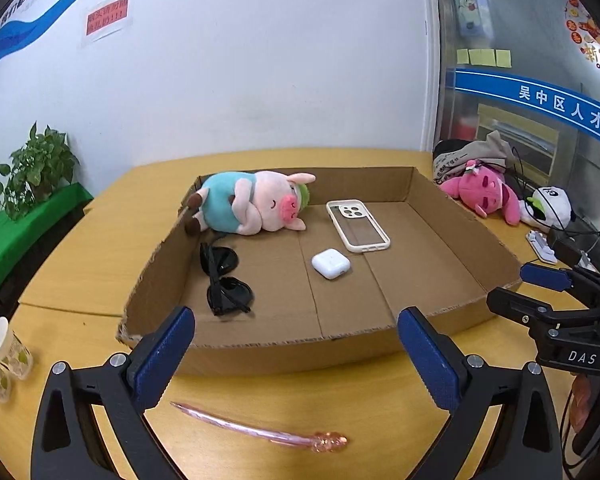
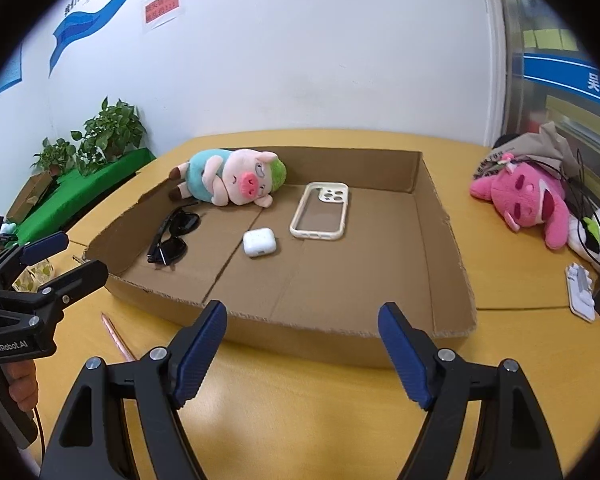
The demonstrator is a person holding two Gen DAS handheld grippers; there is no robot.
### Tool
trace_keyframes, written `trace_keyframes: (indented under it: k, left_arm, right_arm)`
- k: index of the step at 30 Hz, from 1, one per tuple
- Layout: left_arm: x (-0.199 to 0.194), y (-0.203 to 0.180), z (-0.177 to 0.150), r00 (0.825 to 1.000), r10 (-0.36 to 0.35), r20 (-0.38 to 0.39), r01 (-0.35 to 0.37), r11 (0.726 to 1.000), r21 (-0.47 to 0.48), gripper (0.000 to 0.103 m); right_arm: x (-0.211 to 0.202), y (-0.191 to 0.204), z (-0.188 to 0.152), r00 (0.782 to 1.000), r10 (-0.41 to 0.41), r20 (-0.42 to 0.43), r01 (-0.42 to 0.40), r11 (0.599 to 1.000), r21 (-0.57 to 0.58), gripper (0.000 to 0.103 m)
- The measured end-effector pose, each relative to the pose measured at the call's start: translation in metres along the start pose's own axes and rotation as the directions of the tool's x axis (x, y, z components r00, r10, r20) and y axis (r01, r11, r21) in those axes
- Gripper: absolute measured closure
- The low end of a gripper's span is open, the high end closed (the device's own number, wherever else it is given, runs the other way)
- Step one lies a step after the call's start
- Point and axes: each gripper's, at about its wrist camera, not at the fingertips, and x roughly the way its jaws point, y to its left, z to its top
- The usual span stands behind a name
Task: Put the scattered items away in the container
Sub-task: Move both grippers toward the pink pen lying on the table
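A shallow cardboard tray (image 1: 260,348) (image 2: 340,324) sits on the yellow table. Inside lie a plush pig (image 1: 252,204) (image 2: 228,180), black sunglasses (image 1: 224,280) (image 2: 172,236), a white earbud case (image 1: 331,263) (image 2: 259,242) and a clear phone case (image 1: 358,224) (image 2: 320,212). A pink translucent pen (image 1: 260,428) (image 2: 118,340) lies on the table in front of the tray. My left gripper (image 1: 296,356) is open and empty, just above the pen. My right gripper (image 2: 302,348) is open and empty before the tray's front wall; it also shows in the left wrist view (image 1: 516,288).
A pink plush (image 1: 484,192) (image 2: 528,196) and a white panda plush (image 1: 548,204) lie with cables right of the tray. Paper cups (image 1: 0,356) stand at the left. Potted plants (image 2: 108,132) on a green ledge stand at the far left.
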Motion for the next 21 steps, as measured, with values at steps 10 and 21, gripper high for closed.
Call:
trace_keyframes:
  k: [10, 21]
  left_arm:
    - [0.000, 0.009, -0.012, 0.999, -0.009, -0.042, 0.008, 1.000, -0.018, 0.000]
    - [0.035, 0.071, -0.066, 0.948, -0.022, -0.317, -0.075, 0.954, -0.290, 0.000]
  right_arm:
    - [-0.002, -0.009, -0.015, 1.000, 0.005, -0.026, -0.004, 1.000, 0.029, 0.025]
    - [0.047, 0.071, -0.045, 0.936, 0.253, -0.244, -0.295, 0.943, -0.154, 0.025]
